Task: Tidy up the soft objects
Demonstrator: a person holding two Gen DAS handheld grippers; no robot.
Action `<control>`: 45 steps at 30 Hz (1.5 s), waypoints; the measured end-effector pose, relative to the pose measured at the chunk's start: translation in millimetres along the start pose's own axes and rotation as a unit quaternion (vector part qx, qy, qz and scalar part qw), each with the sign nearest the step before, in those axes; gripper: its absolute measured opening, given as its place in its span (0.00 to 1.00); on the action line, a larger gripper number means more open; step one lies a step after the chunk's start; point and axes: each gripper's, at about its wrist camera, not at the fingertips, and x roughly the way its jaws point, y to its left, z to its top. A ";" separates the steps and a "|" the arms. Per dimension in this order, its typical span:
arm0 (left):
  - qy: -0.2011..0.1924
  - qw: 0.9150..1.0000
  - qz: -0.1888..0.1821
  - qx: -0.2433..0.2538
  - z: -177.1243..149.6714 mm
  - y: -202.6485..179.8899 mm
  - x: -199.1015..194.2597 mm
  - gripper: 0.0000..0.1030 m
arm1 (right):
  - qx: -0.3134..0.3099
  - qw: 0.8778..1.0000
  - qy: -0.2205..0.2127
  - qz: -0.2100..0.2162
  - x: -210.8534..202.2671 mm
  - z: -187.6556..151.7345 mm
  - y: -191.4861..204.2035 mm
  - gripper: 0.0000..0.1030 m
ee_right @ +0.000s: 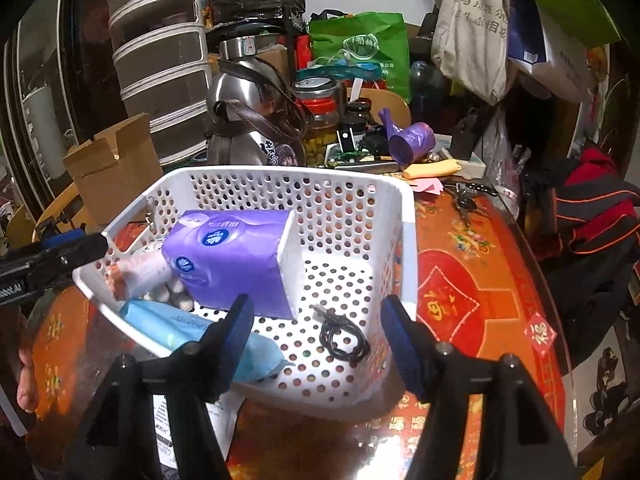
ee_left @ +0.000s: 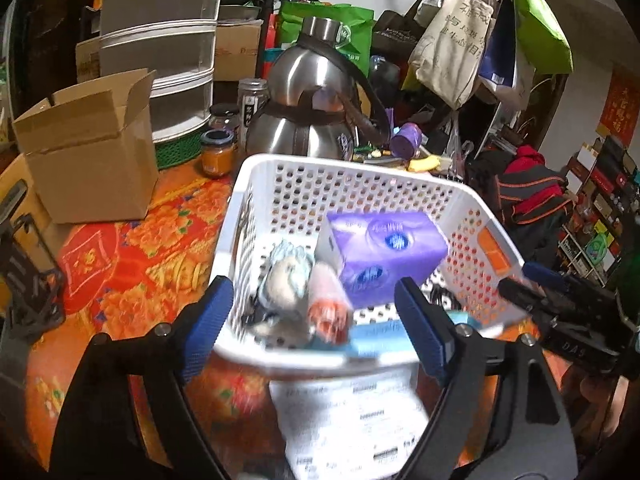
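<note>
With the purple plastic-wrapped tissue pack [ee_right: 232, 258] lying in the white perforated plastic basket [ee_right: 400, 240], left gripper [ee_left: 316, 320] and right gripper [ee_right: 320, 340] hang open, empty; next probably means seeking another soft item.

White perforated basket [ee_right: 404, 240]; inside, purple tissue pack [ee_right: 228, 256] with blue-white emblems, light blue packet [ee_right: 172, 326], black cable [ee_right: 344, 340]. Tablecloth [ee_right: 480, 280] red-orange, gold floral pattern. Gripper pads [ee_left: 210, 316] blue.

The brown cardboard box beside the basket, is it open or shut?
Open: the cardboard box has its top flaps standing up.
</note>
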 end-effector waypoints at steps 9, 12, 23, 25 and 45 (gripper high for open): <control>-0.008 1.000 -0.001 0.007 -74.8 3.2 -79.3 0.80 | 0.011 0.999 -0.028 0.017 -67.1 -68.6 12.4 0.71; 0.003 1.000 0.003 0.011 -112.4 9.0 -100.4 0.81 | 0.017 0.999 -0.023 0.046 -82.4 -106.8 19.7 0.72; 0.069 0.997 -0.015 0.002 -171.4 17.2 -67.3 0.81 | 0.027 0.994 0.038 0.096 -41.0 -140.6 44.5 0.72; 0.084 0.996 -0.016 -0.004 -158.8 19.2 -49.3 0.81 | 0.041 0.993 0.054 0.099 -28.0 -134.2 43.4 0.72; 0.166 0.985 -0.049 -0.029 -132.6 20.7 36.2 0.60 | 0.026 0.981 0.130 0.142 36.1 -116.9 61.2 0.39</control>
